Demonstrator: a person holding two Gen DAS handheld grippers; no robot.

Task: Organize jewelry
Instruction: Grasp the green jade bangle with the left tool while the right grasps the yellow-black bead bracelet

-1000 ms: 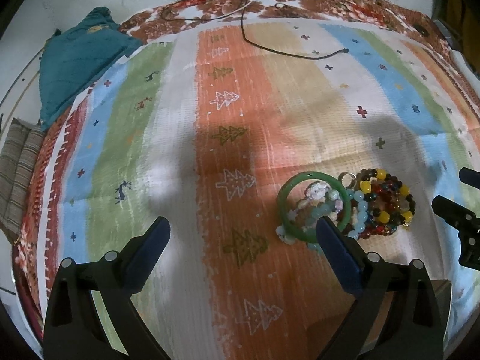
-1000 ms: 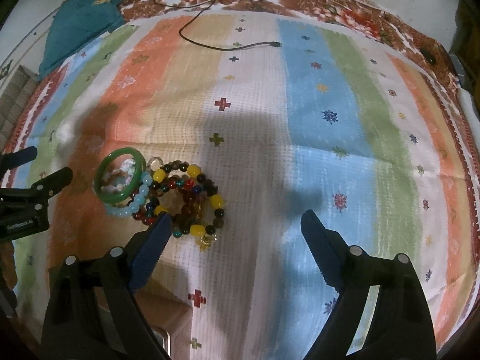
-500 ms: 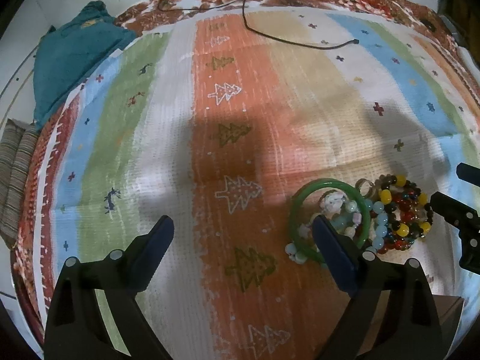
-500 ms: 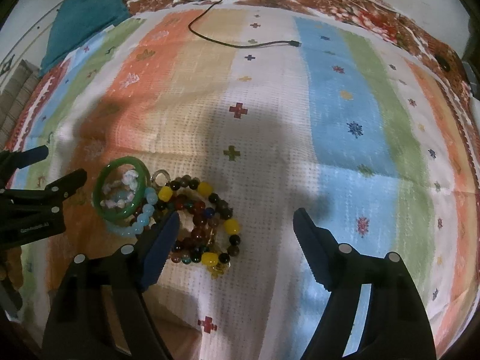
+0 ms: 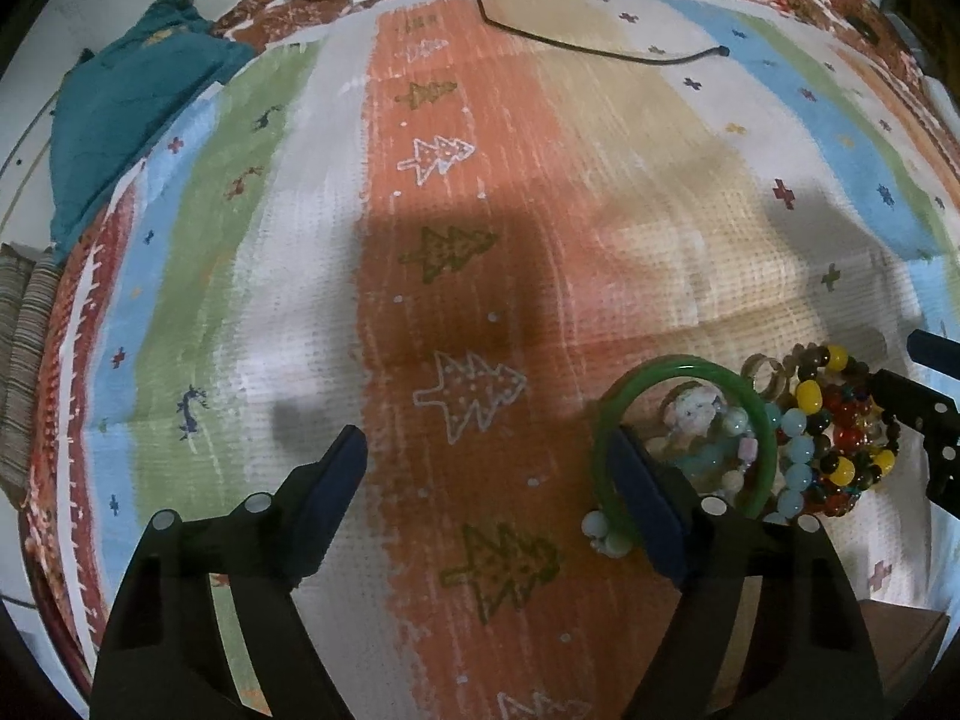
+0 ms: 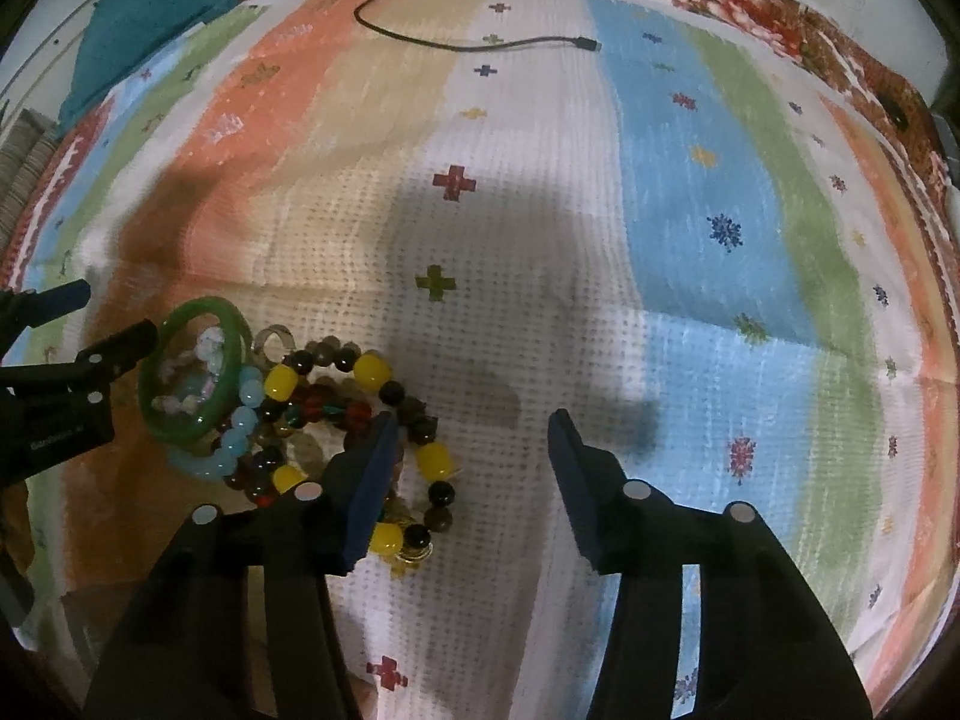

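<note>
A pile of jewelry lies on a striped cloth. A green bangle (image 5: pixel 684 369) (image 6: pixel 225 315) rests over a pale bead bracelet (image 5: pixel 792 468) (image 6: pixel 237 432). Beside it are bracelets of yellow, red and dark beads (image 5: pixel 840 420) (image 6: pixel 372 372) and a small clear ring (image 5: pixel 759 369) (image 6: pixel 273 336). My left gripper (image 5: pixel 486 456) is open and empty; its right finger (image 5: pixel 642 480) overlaps the bangle's near edge. My right gripper (image 6: pixel 474 444) is open and empty; its left finger (image 6: pixel 372 480) sits over the dark bead bracelets.
A black cable (image 5: pixel 600 48) (image 6: pixel 468 45) lies at the far side of the cloth. A teal cloth bundle (image 5: pixel 132 96) (image 6: pixel 156 0) sits at the far left. A brown box edge (image 5: pixel 900 630) shows near the bottom right of the left wrist view.
Both grippers have moved closer to the jewelry pile. The right gripper has shifted left, so its left finger now covers the beads. The jewelry has not moved.
</note>
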